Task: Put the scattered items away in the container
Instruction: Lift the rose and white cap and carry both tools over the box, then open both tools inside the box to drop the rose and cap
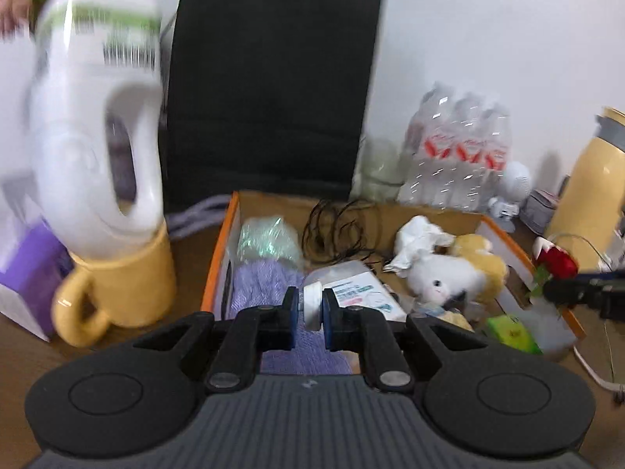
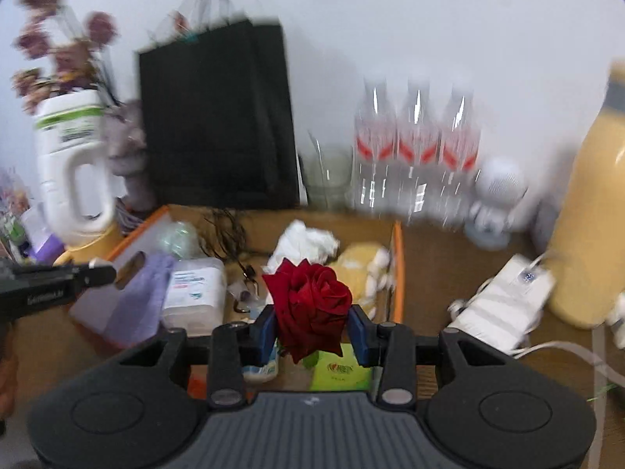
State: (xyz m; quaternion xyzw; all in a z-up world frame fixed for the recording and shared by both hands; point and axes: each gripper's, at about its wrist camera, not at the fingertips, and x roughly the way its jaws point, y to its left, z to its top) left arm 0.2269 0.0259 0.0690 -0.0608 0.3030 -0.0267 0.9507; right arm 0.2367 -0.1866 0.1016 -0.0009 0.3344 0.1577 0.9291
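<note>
A black paper bag (image 1: 269, 90) stands upright against the white wall behind everything; just in front of it sits the cardboard box (image 1: 222, 258) with orange edging, open at the top and already holding a jumble of things; beside the bag to the right stands a shrink-wrapped pack of water bottles (image 1: 461, 156), and at the far right a tall yellow flask (image 1: 586, 187); to the left of the box a white jug with a handle (image 1: 97, 133) rests upside down in a yellow mug (image 1: 121, 281), with a purple and white carton (image 1: 27, 273) next to it; inside the box lie a lilac knitted cloth (image 1: 261, 285), a white and yellow plush toy (image 1: 453, 269), crumpled white paper (image 1: 418, 234), a tangle of dark cord (image 1: 336, 230), a clear packet with a printed label (image 1: 363, 293) and a green packet (image 1: 511, 332); on the table right of the box lies a white adapter (image 2: 504, 305) with its cable; the right gripper (image 2: 312, 330) hangs over the near edge of the box, its blue pads clamped on a red rose (image 2: 312, 297) whose bloom stands up between them; the left gripper (image 1: 310, 308) hovers over the box too, its fingers nearly together and pinching a small white cap-like disc (image 1: 312, 305); both views are smeared by motion blur
</note>
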